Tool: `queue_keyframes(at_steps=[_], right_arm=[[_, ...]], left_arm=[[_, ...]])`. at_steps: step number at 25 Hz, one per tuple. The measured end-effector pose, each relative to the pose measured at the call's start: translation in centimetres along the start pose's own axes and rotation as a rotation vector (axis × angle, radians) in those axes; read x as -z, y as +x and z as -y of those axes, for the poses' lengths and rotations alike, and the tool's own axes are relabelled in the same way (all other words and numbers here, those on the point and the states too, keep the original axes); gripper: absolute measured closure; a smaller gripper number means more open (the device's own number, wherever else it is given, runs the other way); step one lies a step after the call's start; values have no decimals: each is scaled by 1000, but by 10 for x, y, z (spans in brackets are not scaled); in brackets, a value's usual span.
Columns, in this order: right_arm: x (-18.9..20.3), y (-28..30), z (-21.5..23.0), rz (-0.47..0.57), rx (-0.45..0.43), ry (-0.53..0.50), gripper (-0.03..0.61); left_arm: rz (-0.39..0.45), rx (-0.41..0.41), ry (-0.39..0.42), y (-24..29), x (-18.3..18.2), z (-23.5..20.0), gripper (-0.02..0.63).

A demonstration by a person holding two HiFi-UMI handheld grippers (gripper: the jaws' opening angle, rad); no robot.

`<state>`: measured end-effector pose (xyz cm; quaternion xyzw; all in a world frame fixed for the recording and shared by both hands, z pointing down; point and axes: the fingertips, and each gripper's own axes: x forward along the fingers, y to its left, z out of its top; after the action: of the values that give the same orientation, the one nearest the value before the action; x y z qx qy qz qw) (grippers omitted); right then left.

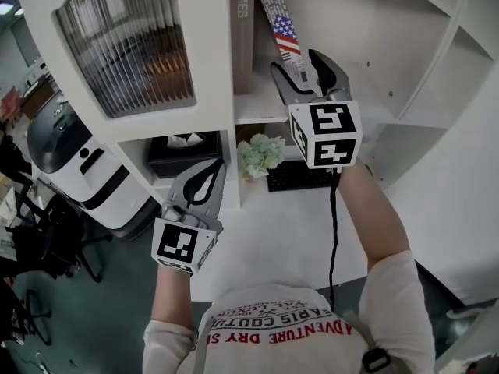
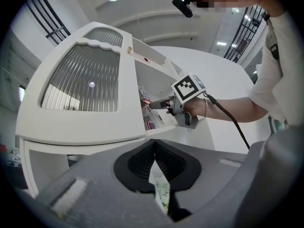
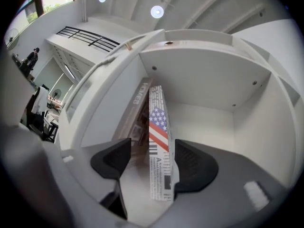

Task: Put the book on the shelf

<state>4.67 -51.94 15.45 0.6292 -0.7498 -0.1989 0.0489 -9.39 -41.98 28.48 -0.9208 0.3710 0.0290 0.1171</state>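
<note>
A thin book (image 1: 284,33) with a US flag on its spine stands tilted in the upper compartment of the white shelf (image 1: 257,109). It leans toward a grey book (image 1: 243,29) on its left. My right gripper (image 1: 300,67) reaches into that compartment with its jaws open around the flag book's (image 3: 158,141) lower end. The left pad stands clear of the book and the right pad lies close beside it. My left gripper (image 1: 209,170) hangs lower, in front of the shelf's middle post, shut with nothing in it. In the left gripper view the right gripper (image 2: 161,104) shows at the shelf opening.
A cabinet door with ribbed glass (image 1: 125,45) stands left of the open compartment. Below the shelf board are a black tissue box (image 1: 185,153), a small pale green plant (image 1: 261,154) and a black keyboard (image 1: 300,176). A white machine (image 1: 78,170) stands at the lower left.
</note>
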Motion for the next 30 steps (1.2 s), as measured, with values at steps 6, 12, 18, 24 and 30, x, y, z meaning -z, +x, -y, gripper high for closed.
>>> queue_keyframes(at_steps=[6, 12, 18, 24, 30], right_arm=[[-9, -63, -19, 125, -26, 2, 401], [4, -114, -33, 173, -46, 24, 562], [29, -153, -62, 149, -91, 24, 578], [67, -181, -94, 67, -132, 43, 578], [98, -193, -99, -18, -134, 150, 578]], left_arm=[[11, -6, 10, -17, -9, 10, 609], [6, -31, 13, -38, -20, 17, 609], [1, -34, 1, -57, -19, 23, 609], [-25, -32, -11, -71, -15, 28, 610], [-33, -24, -27, -76, -5, 31, 609]])
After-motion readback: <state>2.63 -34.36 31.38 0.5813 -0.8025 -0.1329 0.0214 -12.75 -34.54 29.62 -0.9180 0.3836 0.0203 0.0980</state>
